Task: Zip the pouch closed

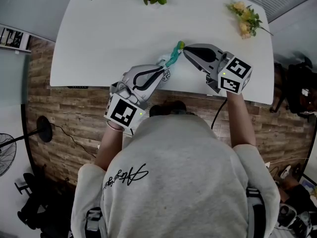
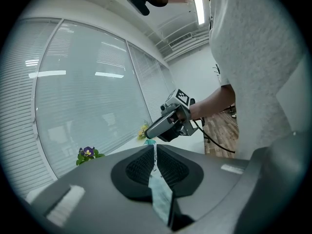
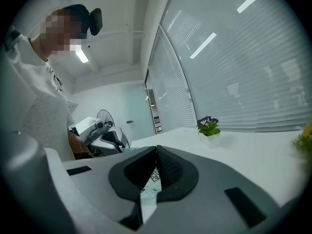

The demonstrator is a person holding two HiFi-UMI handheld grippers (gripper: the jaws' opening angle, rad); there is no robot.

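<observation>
The teal pouch (image 1: 174, 57) hangs over the table's (image 1: 99, 33) near edge. Both tongs are clamped on it: left gripper (image 1: 166, 69) at its 7 o'clock end, right gripper (image 1: 184, 47) at 1 o'clock. Its contents are hidden.

The left gripper (image 2: 155, 149) is clamping down, jaws together, on the pale teal pouch (image 2: 161, 199), which is running as a thin edge-on strip between the dark ribbed pads (image 2: 173, 168). Straight ahead, the right gripper (image 2: 150, 133) is meeting the far end of that strip, nose pointing down to the left, with a black cable (image 2: 214, 141) hanging beneath it. A purple flower (image 2: 87, 153) is sitting on the white table (image 2: 119, 149) at left, and yellow flowers (image 2: 142, 130) are showing just behind the right gripper's tip.
</observation>
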